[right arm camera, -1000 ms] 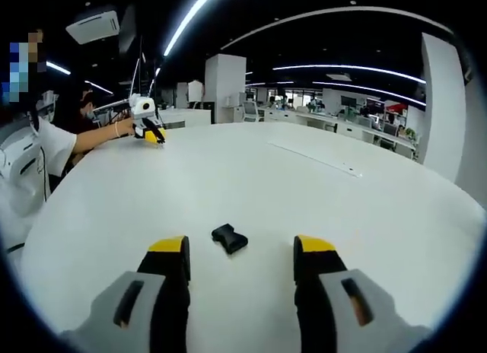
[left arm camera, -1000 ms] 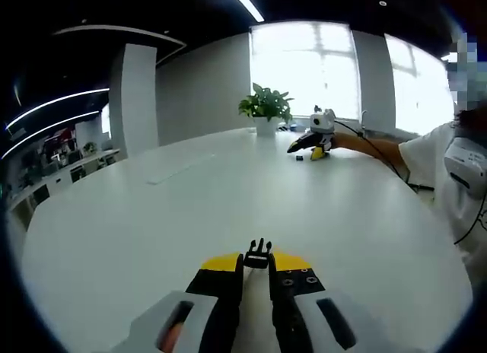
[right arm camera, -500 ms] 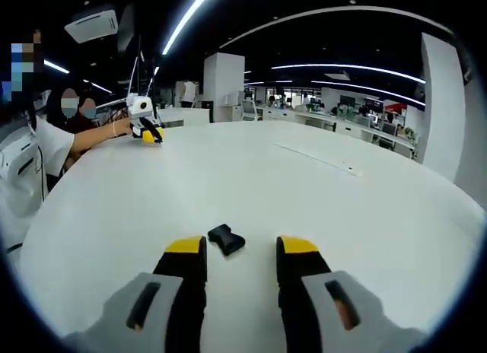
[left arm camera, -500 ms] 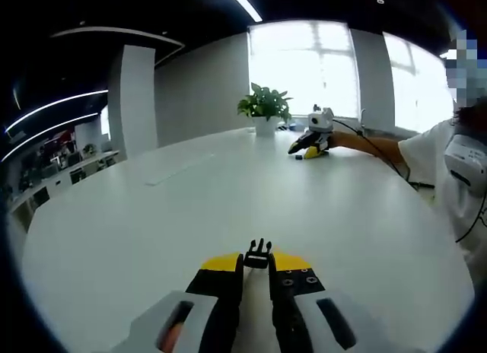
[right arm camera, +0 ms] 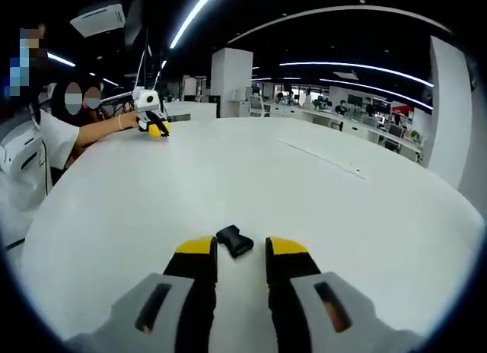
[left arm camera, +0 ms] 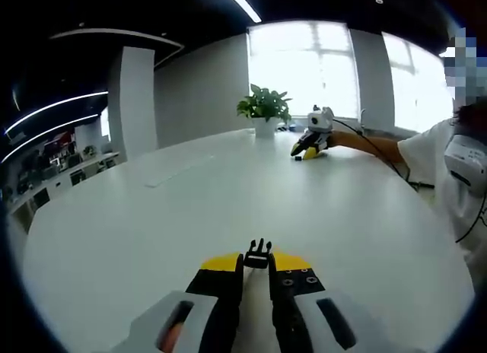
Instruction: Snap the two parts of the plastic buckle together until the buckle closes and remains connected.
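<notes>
So the thing everything hangs on here is how the socket half of the buckle (right arm camera: 234,240) sits relative to the right tongs (right arm camera: 238,249): it lies on the white bench (right arm camera: 319,208) right at the yellow tips, slightly ahead of them and just about in the gap, with its long axis running diagonally across the line of the jaws rather than along it. The jaws stand narrowed down to a slim gap either side of it, but I honestly can't tell if the pads are touching the plastic yet, so I wouldn't call it gripped. Over in the left gripper view, the left tongs (left arm camera: 256,263) are pinched nearly closed on the pronged half of the buckle (left arm camera: 258,253), which sticks out past the tips with its prongs pointing forward, away from the camera. My guess is the next move needs the right side to close on the socket piece and square it up, since that diagonal lie means the opening won't face the prongs without a twist. Further off across the bench, another person's arm (right arm camera: 103,129) reaches in with their own yellow-tipped gripper (right arm camera: 152,121), and there's a potted plant (left arm camera: 264,107) by the bright window at the far end.
</notes>
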`<state>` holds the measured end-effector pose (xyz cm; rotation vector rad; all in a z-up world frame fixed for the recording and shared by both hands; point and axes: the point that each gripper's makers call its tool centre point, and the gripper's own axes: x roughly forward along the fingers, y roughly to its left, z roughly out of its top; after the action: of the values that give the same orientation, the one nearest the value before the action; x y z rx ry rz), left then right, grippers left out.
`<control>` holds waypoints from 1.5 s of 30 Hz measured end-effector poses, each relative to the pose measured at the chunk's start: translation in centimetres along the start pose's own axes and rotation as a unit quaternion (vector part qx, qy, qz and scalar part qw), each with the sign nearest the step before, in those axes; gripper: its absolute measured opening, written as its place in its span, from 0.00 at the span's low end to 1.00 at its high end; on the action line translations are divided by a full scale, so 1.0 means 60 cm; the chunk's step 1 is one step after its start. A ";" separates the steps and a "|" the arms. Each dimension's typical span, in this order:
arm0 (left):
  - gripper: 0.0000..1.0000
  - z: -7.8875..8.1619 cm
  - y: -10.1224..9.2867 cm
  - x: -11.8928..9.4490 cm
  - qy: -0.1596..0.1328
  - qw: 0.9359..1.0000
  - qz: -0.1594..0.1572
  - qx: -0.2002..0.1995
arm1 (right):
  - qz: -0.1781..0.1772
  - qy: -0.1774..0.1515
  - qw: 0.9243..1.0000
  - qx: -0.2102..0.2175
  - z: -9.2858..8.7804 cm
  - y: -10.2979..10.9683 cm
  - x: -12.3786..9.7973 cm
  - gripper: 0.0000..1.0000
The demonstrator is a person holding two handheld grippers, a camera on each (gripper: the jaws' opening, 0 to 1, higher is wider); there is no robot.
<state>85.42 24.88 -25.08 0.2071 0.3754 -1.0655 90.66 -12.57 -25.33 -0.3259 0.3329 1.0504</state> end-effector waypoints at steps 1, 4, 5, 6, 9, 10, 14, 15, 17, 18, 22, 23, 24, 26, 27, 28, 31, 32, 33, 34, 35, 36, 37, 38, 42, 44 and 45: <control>0.12 0.000 0.000 0.000 -0.001 1.000 -0.001 0.000 | 0.001 0.001 1.000 0.000 0.000 0.001 0.000 0.23; 0.12 -0.001 0.000 0.000 -0.001 1.000 -0.001 0.000 | 0.006 0.004 1.000 0.000 0.000 0.006 0.001 0.21; 0.12 0.000 0.000 -0.001 -0.002 1.000 -0.001 0.000 | 0.006 0.006 1.000 0.000 0.000 0.007 0.001 0.20; 0.13 0.000 0.000 -0.001 -0.003 1.000 -0.001 0.000 | 0.006 0.007 1.000 -0.002 0.000 0.008 0.001 0.17; 0.13 0.000 -0.001 -0.001 -0.004 1.000 -0.002 0.000 | 0.012 0.007 1.000 0.000 -0.001 0.014 0.001 0.16; 0.12 0.000 -0.001 -0.001 -0.003 1.000 -0.002 0.000 | 0.013 0.007 1.000 0.001 -0.001 0.015 0.001 0.15; 0.12 0.000 -0.001 -0.002 -0.004 1.000 -0.001 0.001 | 0.015 0.006 1.000 0.003 -0.001 0.019 0.000 0.13; 0.12 0.001 -0.001 -0.002 -0.004 1.000 -0.001 0.001 | 0.016 0.006 1.000 0.005 -0.002 0.019 0.000 0.13; 0.12 0.001 -0.001 -0.003 -0.005 1.000 0.000 0.002 | 0.015 0.005 1.000 0.007 -0.002 0.019 0.000 0.13; 0.12 0.001 -0.002 -0.003 -0.005 1.000 0.000 0.002 | 0.015 0.006 1.000 0.007 -0.002 0.019 0.000 0.13; 0.12 0.001 -0.002 -0.004 -0.005 1.000 0.000 0.001 | 0.016 0.004 1.000 0.011 -0.001 0.019 0.000 0.13; 0.12 0.001 -0.002 -0.004 -0.005 1.000 0.000 0.001 | 0.016 0.003 1.000 0.013 -0.001 0.019 -0.001 0.13; 0.12 0.002 -0.002 -0.004 -0.005 1.000 -0.001 -0.001 | 0.018 0.000 1.000 0.015 0.000 0.021 0.000 0.13; 0.12 0.003 -0.002 -0.005 -0.008 1.000 -0.004 -0.006 | 0.020 -0.005 1.000 0.018 0.004 0.023 0.000 0.13; 0.12 0.004 -0.002 -0.006 -0.009 1.000 -0.005 -0.008 | 0.021 -0.007 1.000 0.019 0.006 0.024 0.000 0.13; 0.12 0.004 -0.002 -0.006 -0.009 1.000 -0.005 -0.009 | 0.021 -0.009 1.000 0.021 0.008 0.026 0.001 0.13; 0.12 0.004 -0.004 -0.007 -0.009 1.000 -0.006 -0.010 | 0.024 -0.014 0.999 0.023 0.014 0.031 0.002 0.13; 0.12 0.004 -0.006 -0.007 -0.009 1.000 -0.007 -0.010 | 0.026 -0.014 0.999 0.024 0.015 0.032 0.003 0.13; 0.12 0.004 -0.007 -0.007 -0.009 1.000 -0.007 -0.009 | 0.028 -0.016 0.999 0.025 0.017 0.034 0.003 0.13; 0.12 0.004 -0.008 -0.007 -0.009 1.000 -0.007 -0.008 | 0.029 -0.018 0.999 0.028 0.018 0.034 0.004 0.13; 0.12 0.004 -0.009 -0.006 -0.009 1.000 -0.007 -0.008 | 0.030 -0.020 0.999 0.031 0.020 0.035 0.005 0.13; 0.12 0.005 -0.011 -0.006 -0.010 1.000 -0.008 -0.008 | 0.032 -0.023 0.999 0.032 0.022 0.037 0.006 0.13; 0.12 0.005 -0.013 -0.005 -0.011 1.000 -0.010 -0.009 | 0.034 -0.029 0.998 0.036 0.025 0.040 0.007 0.13; 0.12 0.006 -0.015 -0.004 -0.012 1.000 -0.011 -0.009 | 0.036 -0.031 0.998 0.038 0.027 0.041 0.008 0.13; 0.12 0.010 -0.014 -0.001 -0.015 1.000 -0.014 -0.013 | 0.041 -0.031 0.998 0.037 0.028 0.047 0.014 0.13; 0.12 0.010 -0.015 0.002 -0.015 1.000 -0.014 -0.012 | 0.043 -0.028 0.998 0.034 0.028 0.051 0.017 0.13; 0.12 0.011 -0.015 0.003 -0.016 1.000 -0.014 -0.012 | 0.044 -0.027 0.998 0.033 0.028 0.054 0.018 0.13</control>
<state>84.82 24.11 -24.54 0.1640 0.3639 -1.0907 88.51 -9.53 -24.62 -0.2248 0.3345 1.1308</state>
